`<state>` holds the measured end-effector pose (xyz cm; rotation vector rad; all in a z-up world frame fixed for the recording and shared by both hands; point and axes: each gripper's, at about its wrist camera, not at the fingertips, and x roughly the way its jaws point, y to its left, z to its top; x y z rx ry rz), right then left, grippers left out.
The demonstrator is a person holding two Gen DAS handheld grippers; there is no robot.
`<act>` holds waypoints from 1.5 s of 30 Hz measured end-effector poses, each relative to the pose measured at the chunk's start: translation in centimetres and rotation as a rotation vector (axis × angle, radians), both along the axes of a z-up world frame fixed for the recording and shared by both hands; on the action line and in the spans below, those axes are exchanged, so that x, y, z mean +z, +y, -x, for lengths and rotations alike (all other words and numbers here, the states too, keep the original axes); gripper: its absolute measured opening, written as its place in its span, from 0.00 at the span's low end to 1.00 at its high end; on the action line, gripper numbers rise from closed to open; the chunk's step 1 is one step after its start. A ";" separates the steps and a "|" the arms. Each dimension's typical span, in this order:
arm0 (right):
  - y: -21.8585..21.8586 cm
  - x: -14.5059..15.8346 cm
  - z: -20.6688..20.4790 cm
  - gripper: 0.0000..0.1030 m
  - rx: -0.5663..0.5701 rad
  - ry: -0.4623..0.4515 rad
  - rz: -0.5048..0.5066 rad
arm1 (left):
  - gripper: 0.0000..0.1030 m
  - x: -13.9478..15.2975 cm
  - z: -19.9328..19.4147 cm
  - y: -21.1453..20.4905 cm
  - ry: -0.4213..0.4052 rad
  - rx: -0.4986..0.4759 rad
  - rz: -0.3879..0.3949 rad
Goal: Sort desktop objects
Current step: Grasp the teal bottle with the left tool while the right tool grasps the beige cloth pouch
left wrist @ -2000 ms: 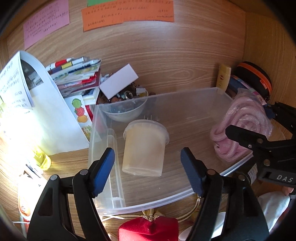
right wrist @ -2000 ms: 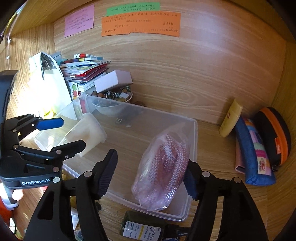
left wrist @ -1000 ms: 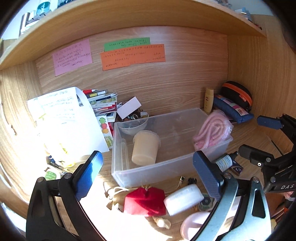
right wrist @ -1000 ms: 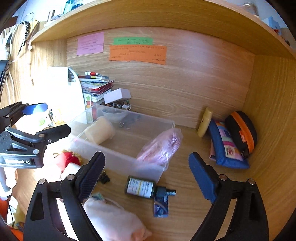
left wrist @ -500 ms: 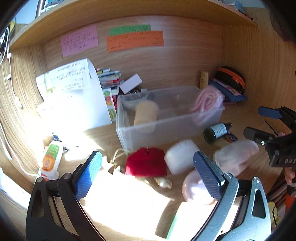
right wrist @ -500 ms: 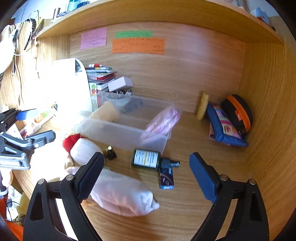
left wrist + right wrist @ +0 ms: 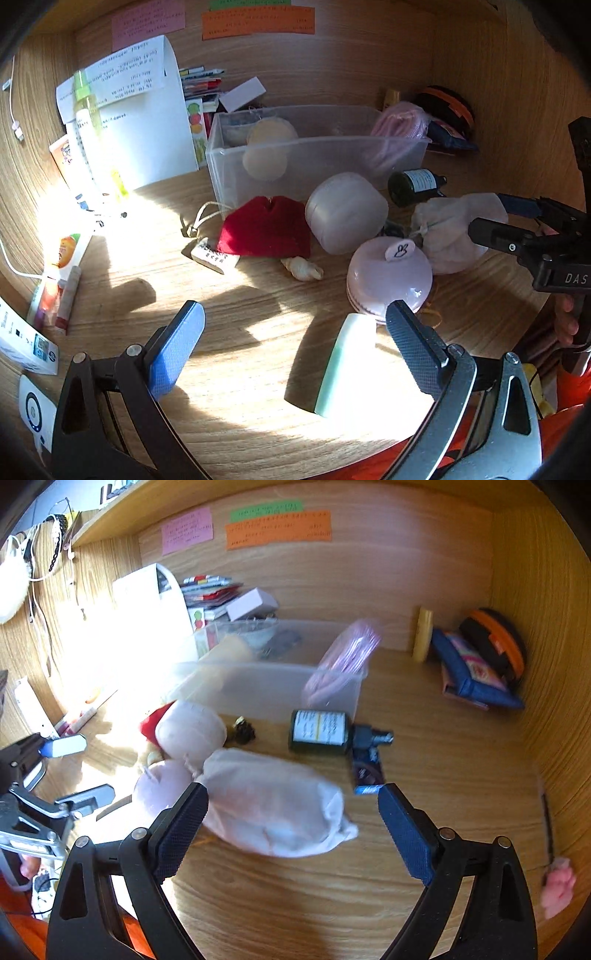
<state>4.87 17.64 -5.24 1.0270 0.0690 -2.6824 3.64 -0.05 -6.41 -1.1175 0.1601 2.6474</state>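
A clear plastic bin (image 7: 325, 162) (image 7: 280, 686) stands on the wooden desk and holds a cream tub (image 7: 266, 151) and a bagged pink rope (image 7: 399, 122) (image 7: 343, 657). In front lie a red pouch (image 7: 266, 229), a white round case (image 7: 347, 210), a pink round case (image 7: 388, 273), a cream drawstring bag (image 7: 454, 229) (image 7: 273, 808), a dark bottle (image 7: 413, 184) (image 7: 321, 731) and a white-and-green block (image 7: 347, 365). My left gripper (image 7: 295, 343) is open and empty over the front of the desk. My right gripper (image 7: 291, 823) is open and empty, just above the drawstring bag.
Papers (image 7: 140, 107), books and a white box (image 7: 243, 92) stand behind the bin at left. Pencil cases (image 7: 476, 668) and a yellow tube (image 7: 423, 635) lie at the back right. Small boxes and a tube (image 7: 55, 280) lie along the left edge. A seashell (image 7: 303, 269) lies near the red pouch.
Both grippers have pulled back from the bin toward the desk's front edge and stayed open. The pink rope rests in the bin. More front clutter has come into view.
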 end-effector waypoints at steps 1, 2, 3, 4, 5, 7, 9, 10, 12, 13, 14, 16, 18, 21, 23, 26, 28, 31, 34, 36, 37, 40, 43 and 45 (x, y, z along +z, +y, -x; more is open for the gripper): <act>-0.1 -0.2 0.1 0.89 0.004 -0.006 0.002 | 0.97 -0.2 -0.1 0.0 -0.007 -0.007 -0.004; -0.3 -0.4 0.1 0.89 0.009 -0.014 0.005 | 0.97 -0.4 -0.3 0.1 -0.010 -0.014 -0.003; -0.4 -0.6 0.2 0.89 0.011 -0.019 0.005 | 0.97 -0.5 -0.5 0.2 -0.010 -0.022 -0.001; -0.5 -0.8 0.3 0.89 0.013 -0.024 0.005 | 0.97 -0.6 -0.7 0.4 -0.009 -0.030 0.003; -0.7 -1.1 0.5 0.89 0.015 -0.033 0.003 | 0.97 -0.6 -0.9 0.5 -0.008 -0.038 0.006; -0.9 -1.7 1.1 0.89 0.017 -0.055 0.001 | 0.97 -0.8 -1.2 0.9 -0.004 -0.057 0.016; -1.3 -2.3 1.6 0.89 0.014 -0.078 0.006 | 0.97 -0.9 -1.4 1.3 0.009 -0.066 0.040; -1.4 -2.5 1.8 0.89 0.012 -0.088 0.010 | 0.96 -1.0 -1.5 1.4 0.015 -0.069 0.052; -1.4 -2.9 2.2 0.90 0.010 -0.105 0.029 | 0.92 -1.2 -1.5 1.8 0.017 -0.078 0.069; -1.5 -3.0 2.3 0.92 0.010 -0.114 0.039 | 0.86 -1.4 -1.5 1.9 0.012 -0.084 0.074; -1.6 -3.0 2.5 0.95 0.009 -0.120 0.041 | 0.83 -1.6 -1.4 2.0 0.004 -0.089 0.078; -1.9 -3.1 2.7 0.97 0.006 -0.126 0.035 | 0.77 -1.9 -1.2 2.0 -0.008 -0.090 0.084; -2.3 -3.2 2.8 0.97 0.004 -0.114 0.013 | 0.74 -2.1 -1.0 1.7 -0.016 -0.091 0.066; -2.6 -3.6 3.1 0.97 0.000 -0.111 -0.009 | 0.66 -2.0 -0.9 1.3 -0.024 -0.094 0.043; -2.8 -3.7 3.2 0.97 0.000 -0.115 -0.016 | 0.61 -2.0 -0.9 1.2 -0.026 -0.102 0.027; -2.6 -3.7 3.2 0.91 0.004 -0.108 -0.013 | 0.49 -2.1 -0.9 1.2 -0.025 -0.115 0.008; -2.4 -3.7 3.1 0.87 0.005 -0.102 -0.006 | 0.37 -2.0 -0.9 1.2 -0.021 -0.119 0.005; -2.0 -3.7 3.1 0.82 0.004 -0.100 0.019 | 0.27 -2.0 -0.8 1.0 -0.016 -0.108 0.004; -1.5 -3.6 3.1 0.79 -0.001 -0.101 0.049 | 0.24 -2.0 -0.7 0.6 -0.018 -0.086 -0.005; -1.3 -3.1 2.9 0.68 -0.003 -0.090 0.063 | 0.24 -2.0 -0.6 0.3 -0.017 -0.065 -0.003; -1.3 -2.9 2.9 0.66 -0.004 -0.088 0.068 | 0.24 -2.0 -0.6 0.2 -0.017 -0.055 -0.004; -0.7 -2.4 3.1 0.60 -0.004 -0.090 0.092 | 0.24 -1.9 -0.4 -0.5 -0.018 -0.021 -0.015; -0.2 -2.2 3.1 0.58 -0.012 -0.092 0.118 | 0.24 -1.3 -0.2 -1.0 -0.004 0.005 -0.031; 0.1 -2.0 2.9 0.57 -0.014 -0.088 0.137 | 0.24 -0.8 0.0 -1.3 0.011 0.015 -0.042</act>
